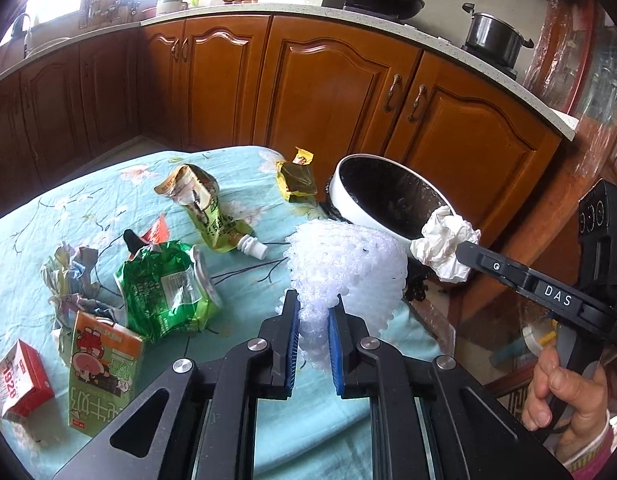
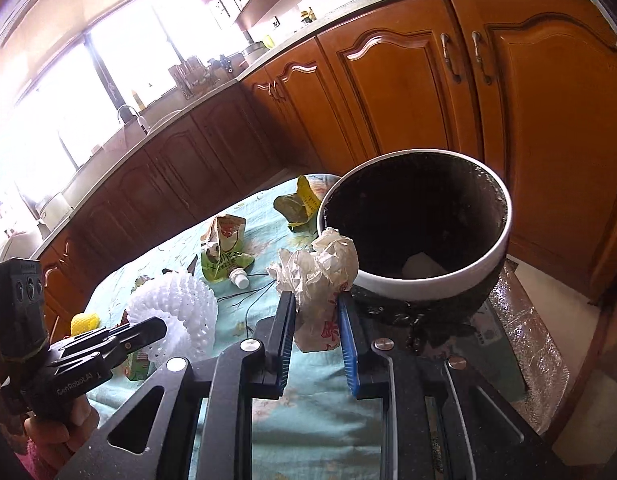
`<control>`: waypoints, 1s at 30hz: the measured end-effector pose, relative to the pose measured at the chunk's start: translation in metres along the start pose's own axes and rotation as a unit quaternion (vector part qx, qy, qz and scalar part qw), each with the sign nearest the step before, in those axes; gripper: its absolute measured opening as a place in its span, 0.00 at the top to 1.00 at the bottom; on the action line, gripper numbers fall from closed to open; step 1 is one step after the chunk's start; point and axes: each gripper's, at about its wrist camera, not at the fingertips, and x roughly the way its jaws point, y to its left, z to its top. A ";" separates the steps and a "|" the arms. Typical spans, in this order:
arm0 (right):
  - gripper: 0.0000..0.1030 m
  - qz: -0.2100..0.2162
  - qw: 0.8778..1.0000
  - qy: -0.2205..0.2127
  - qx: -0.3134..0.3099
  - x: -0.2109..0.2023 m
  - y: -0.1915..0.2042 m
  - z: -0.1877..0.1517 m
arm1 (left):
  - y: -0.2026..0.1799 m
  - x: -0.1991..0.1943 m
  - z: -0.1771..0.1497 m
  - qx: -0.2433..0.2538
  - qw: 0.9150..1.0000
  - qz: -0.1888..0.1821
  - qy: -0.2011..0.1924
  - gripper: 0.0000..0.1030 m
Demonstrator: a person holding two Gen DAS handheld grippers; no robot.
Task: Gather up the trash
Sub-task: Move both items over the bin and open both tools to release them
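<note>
My left gripper is shut on a white foam fruit net and holds it above the table's right edge; it also shows in the right wrist view. My right gripper is shut on a crumpled white paper wad, held just left of the rim of the white trash bin with its black liner. In the left wrist view the paper wad hangs at the bin's rim.
On the teal floral tablecloth lie a green crumpled bag, a spouted pouch, a yellow wrapper, crumpled paper, a green milk carton and a red-white box. Wooden cabinets stand behind.
</note>
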 end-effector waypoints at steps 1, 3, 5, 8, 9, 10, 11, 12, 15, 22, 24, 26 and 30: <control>0.79 -0.001 1.000 -0.002 0.002 -0.002 -0.003 0.001 | -0.003 0.001 0.002 0.003 1.000 -0.001 -0.001 0.88; 0.79 -0.004 1.000 -0.006 0.004 -0.005 -0.007 0.002 | -0.009 0.003 0.006 0.009 1.000 -0.003 -0.003 0.88; 0.79 -0.006 1.000 -0.008 0.005 -0.006 -0.010 0.004 | -0.014 0.006 0.009 0.014 1.000 -0.005 -0.004 0.88; 0.79 -0.008 1.000 -0.010 0.006 -0.009 -0.015 0.005 | -0.020 0.013 0.014 0.018 1.000 -0.007 -0.003 0.88; 0.79 -0.009 1.000 -0.011 0.006 -0.010 -0.017 0.005 | -0.021 0.015 0.015 0.019 1.000 -0.007 -0.003 0.88; 0.79 -0.010 1.000 -0.012 0.006 -0.011 -0.016 0.004 | -0.023 0.017 0.017 0.020 1.000 -0.007 -0.002 0.88; 0.79 -0.011 1.000 -0.014 0.006 -0.011 -0.018 0.005 | -0.024 0.019 0.018 0.021 1.000 -0.007 -0.002 0.88; 0.79 -0.012 1.000 -0.015 0.006 -0.012 -0.019 0.006 | -0.025 0.021 0.019 0.022 1.000 -0.008 -0.001 0.88; 0.79 -0.017 1.000 -0.018 0.007 -0.013 -0.022 0.008 | -0.030 0.029 0.025 0.024 1.000 -0.008 0.001 0.88; 0.79 -0.032 0.999 -0.022 0.007 -0.011 -0.037 0.022 | -0.041 0.049 0.049 0.034 0.999 -0.013 0.000 0.88; 0.78 -0.038 0.999 -0.020 0.006 -0.008 -0.041 0.027 | -0.045 0.058 0.058 0.037 0.999 -0.014 0.002 0.88; 0.78 -0.043 0.999 -0.018 0.005 -0.004 -0.046 0.033 | -0.051 0.068 0.067 0.043 0.999 -0.017 0.005 0.88; 0.78 -0.052 0.999 -0.011 -0.002 0.005 -0.054 0.046 | -0.059 0.095 0.085 0.058 0.998 -0.011 0.017 0.88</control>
